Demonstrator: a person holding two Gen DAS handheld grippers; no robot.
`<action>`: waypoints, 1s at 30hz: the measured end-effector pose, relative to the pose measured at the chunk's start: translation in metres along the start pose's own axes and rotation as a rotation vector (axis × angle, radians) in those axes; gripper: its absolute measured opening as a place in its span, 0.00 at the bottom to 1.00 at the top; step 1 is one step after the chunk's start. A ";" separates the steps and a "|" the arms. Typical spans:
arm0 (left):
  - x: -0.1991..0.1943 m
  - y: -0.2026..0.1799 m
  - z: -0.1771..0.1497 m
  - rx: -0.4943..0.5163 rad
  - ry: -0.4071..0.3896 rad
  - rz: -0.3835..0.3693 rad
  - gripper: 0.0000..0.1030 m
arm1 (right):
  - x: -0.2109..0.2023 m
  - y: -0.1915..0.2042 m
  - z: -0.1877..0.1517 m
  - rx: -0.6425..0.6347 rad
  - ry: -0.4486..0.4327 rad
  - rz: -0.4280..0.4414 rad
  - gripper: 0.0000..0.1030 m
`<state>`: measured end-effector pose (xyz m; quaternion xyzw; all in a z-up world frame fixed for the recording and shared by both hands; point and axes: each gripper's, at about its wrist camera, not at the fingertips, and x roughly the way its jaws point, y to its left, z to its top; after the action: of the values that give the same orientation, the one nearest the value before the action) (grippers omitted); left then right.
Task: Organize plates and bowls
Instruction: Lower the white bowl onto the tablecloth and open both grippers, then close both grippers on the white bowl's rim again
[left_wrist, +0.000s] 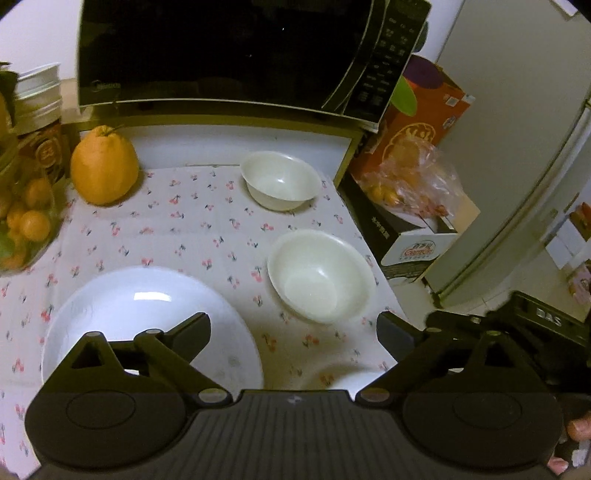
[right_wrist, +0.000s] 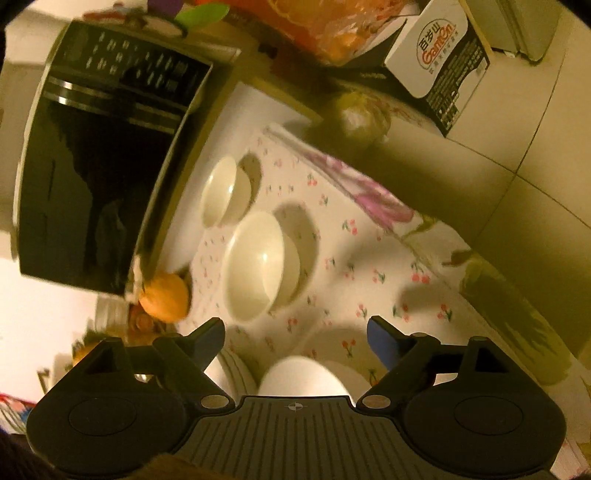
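Left wrist view: left gripper (left_wrist: 293, 328) fingers spread wide, holding nothing, plate (left_wrist: 147, 317) near-left, two bowls (left_wrist: 320, 275) right. Right gripper (right_wrist: 295, 334) is released too, above the desk (right_wrist: 343, 266).

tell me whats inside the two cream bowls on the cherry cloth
Both look empty: the near bowl and the far bowl show bare glossy insides. What lies under them is covered; they sit on the cherry-print cloth.
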<state>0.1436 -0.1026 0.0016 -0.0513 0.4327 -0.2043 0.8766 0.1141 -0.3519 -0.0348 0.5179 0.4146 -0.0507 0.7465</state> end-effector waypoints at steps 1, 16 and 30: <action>0.003 0.003 0.006 -0.001 0.007 -0.008 0.93 | 0.001 -0.001 0.002 0.005 -0.001 0.005 0.84; 0.047 0.026 0.039 0.055 0.017 -0.141 0.94 | 0.020 0.001 0.016 0.023 -0.058 0.052 0.85; 0.086 0.036 0.041 0.003 0.043 -0.222 0.75 | 0.052 0.006 0.017 0.020 -0.109 -0.022 0.78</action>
<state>0.2334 -0.1080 -0.0461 -0.0932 0.4430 -0.3018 0.8390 0.1608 -0.3449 -0.0635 0.5171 0.3786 -0.0913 0.7622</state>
